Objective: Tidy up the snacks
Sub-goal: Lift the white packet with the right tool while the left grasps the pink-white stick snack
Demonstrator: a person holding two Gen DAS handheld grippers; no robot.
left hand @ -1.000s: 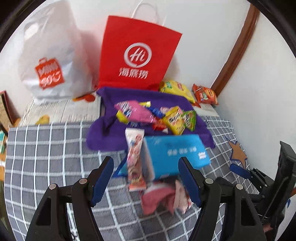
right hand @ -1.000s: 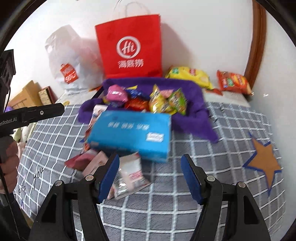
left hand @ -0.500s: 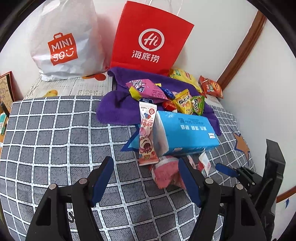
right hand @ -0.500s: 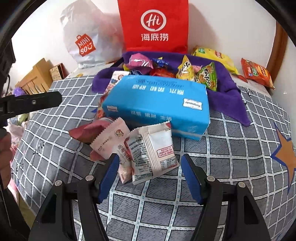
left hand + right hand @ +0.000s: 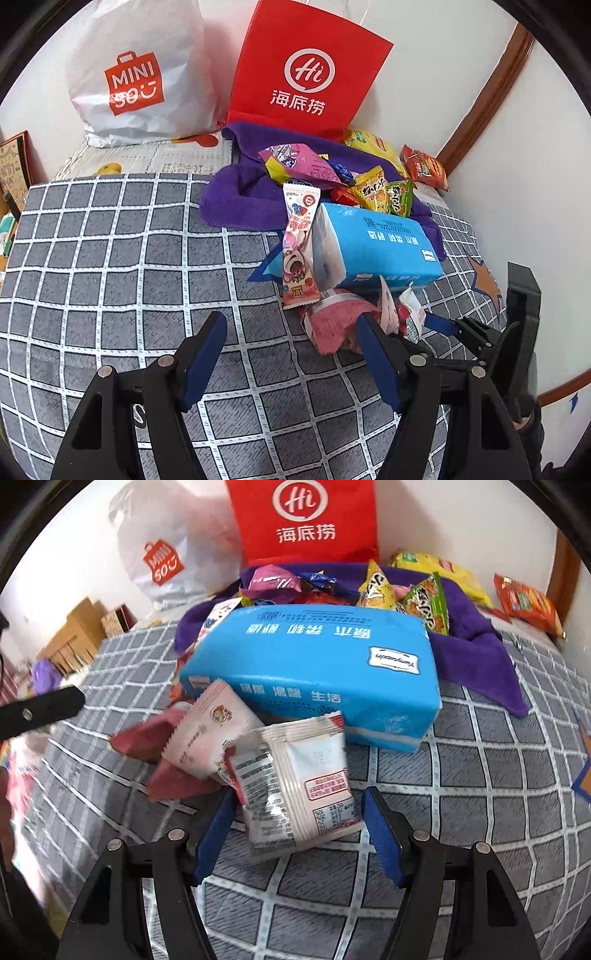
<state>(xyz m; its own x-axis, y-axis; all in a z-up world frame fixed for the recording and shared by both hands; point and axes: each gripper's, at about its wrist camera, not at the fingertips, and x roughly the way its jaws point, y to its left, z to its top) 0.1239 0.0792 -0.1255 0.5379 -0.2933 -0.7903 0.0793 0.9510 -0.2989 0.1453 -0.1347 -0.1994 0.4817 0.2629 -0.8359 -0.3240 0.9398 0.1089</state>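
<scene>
Snacks (image 5: 295,775) lie loose near the tissue pack (image 5: 314,672); more sit on the far purple cloth (image 5: 236,199). Sorting looks barely begun. Right tongs (image 5: 297,843) apart, straddling a packet; left tongs (image 5: 291,363) apart, empty.

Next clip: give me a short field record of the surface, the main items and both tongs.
surface: checked cloth
box: blue tissue pack, lying flat
nearest snack: white packet, between the right tongs, pads not pressing it
left tongs: open, empty, above the cloth
behind: purple towel with snacks; red bag; white bag
</scene>
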